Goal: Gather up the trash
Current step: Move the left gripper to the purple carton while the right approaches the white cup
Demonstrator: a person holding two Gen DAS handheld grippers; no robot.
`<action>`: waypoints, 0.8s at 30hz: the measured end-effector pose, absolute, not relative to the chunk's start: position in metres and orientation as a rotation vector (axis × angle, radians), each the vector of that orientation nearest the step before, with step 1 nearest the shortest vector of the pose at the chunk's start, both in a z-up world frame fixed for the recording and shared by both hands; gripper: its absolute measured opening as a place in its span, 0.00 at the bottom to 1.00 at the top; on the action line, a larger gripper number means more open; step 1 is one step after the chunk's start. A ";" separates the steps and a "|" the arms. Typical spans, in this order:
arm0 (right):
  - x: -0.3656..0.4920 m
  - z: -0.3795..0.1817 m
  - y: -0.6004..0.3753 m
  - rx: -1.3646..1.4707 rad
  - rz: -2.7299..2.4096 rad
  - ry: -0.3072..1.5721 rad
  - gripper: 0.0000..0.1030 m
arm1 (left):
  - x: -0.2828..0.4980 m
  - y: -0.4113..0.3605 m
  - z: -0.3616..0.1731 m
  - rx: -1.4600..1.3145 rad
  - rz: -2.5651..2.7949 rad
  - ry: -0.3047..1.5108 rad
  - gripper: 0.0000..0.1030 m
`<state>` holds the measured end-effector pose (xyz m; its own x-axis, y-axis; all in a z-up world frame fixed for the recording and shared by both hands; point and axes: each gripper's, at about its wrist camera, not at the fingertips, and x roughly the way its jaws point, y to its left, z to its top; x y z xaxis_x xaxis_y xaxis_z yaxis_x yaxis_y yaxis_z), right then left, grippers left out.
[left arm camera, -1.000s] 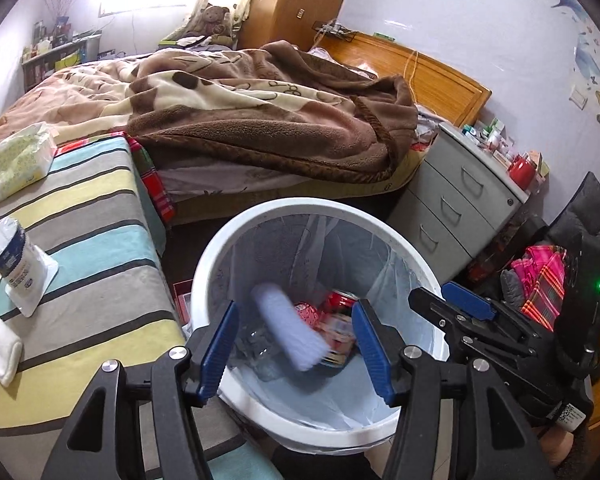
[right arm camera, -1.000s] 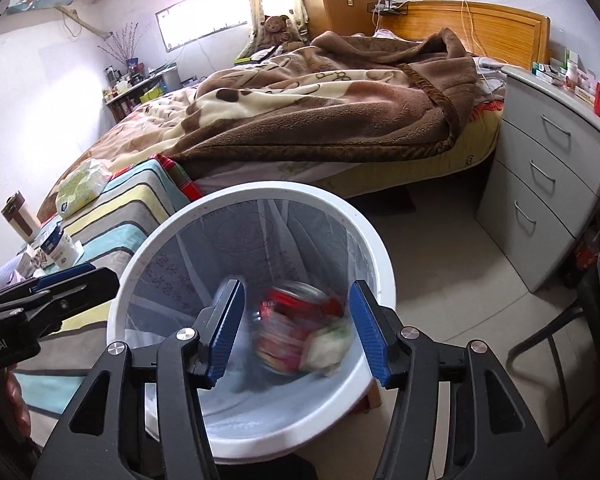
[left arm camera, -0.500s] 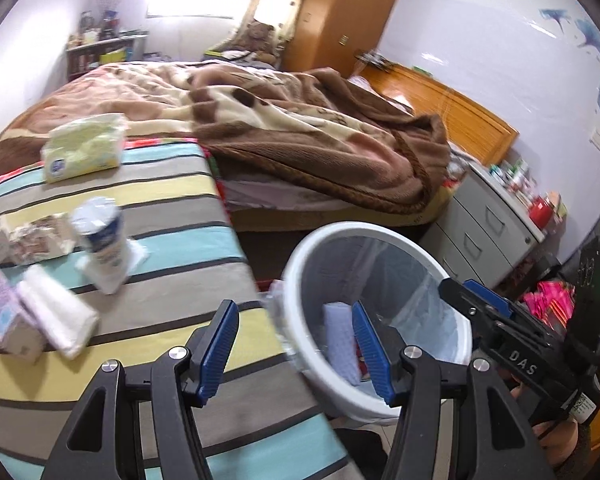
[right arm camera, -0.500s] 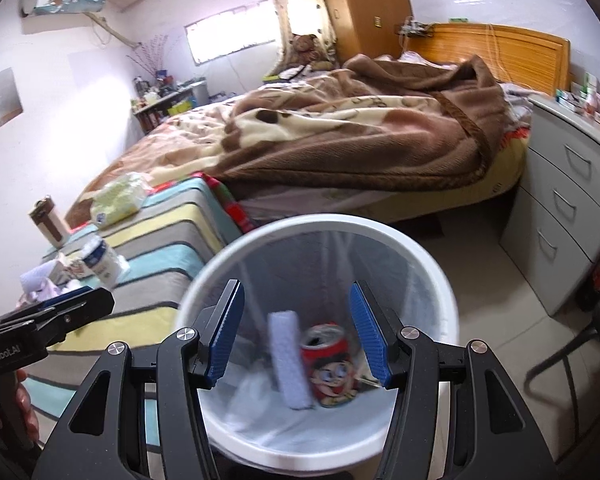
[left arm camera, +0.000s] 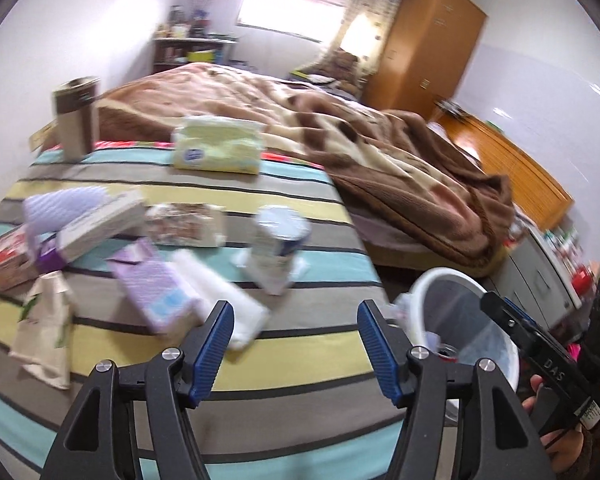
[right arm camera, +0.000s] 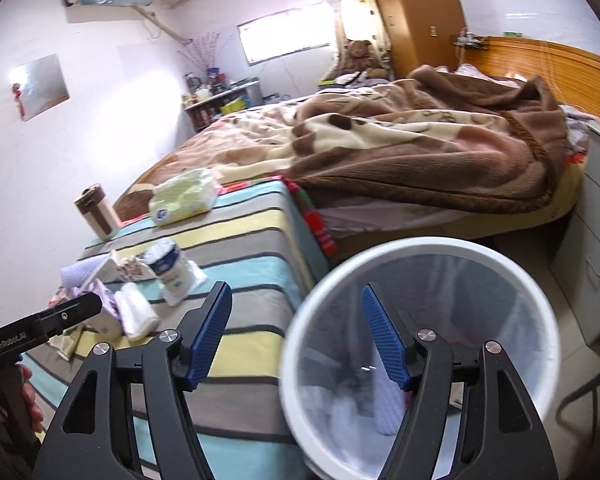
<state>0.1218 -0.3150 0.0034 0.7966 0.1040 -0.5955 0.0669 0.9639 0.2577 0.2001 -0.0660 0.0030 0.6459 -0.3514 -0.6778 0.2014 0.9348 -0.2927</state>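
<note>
I am holding the left gripper (left arm camera: 296,330) over the striped cloth (left arm camera: 308,356), its jaws standing wide after just opening further, with nothing between them. I am holding the right gripper (right arm camera: 296,322) at the rim of the one white bin (right arm camera: 412,246), jaws likewise wide and just opened further, empty; its right finger is showing against the bin's inside, its left against the cloth. The bin is sitting on the floor just beside the cloth's edge, and inside it I am seeing one pale ribbed packet (right arm camera: 386,404); the rest in there is too blurred to count. On the cloth I am counting one white tub (left arm camera: 278,246) lying tilted, one white roll (left arm camera: 224,296) beside one purple packet (left arm camera: 156,284), one tissue pack (left arm camera: 218,148) near the bed (left arm camera: 380,140), one brown cup (left arm camera: 76,118) standing upright at the far corner, one beige pouch (left arm camera: 46,336) at the near left, and a pile of wrappers (left arm camera: 80,224) that I cannot count apart. One grey drawer chest (right arm camera: 596,240) is standing beyond the bin.
</note>
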 end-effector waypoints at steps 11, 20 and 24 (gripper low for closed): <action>0.167 -0.005 -0.267 0.222 0.136 0.690 0.71 | 0.225 0.003 -0.015 -0.283 -0.161 0.841 0.64; 0.198 -0.012 -0.232 0.149 0.244 0.709 0.72 | 0.247 0.015 -0.027 -0.354 -0.147 0.863 0.64; 0.208 -0.014 -0.223 0.104 0.263 0.722 0.72 | 0.256 0.009 -0.032 -0.338 -0.149 0.886 0.64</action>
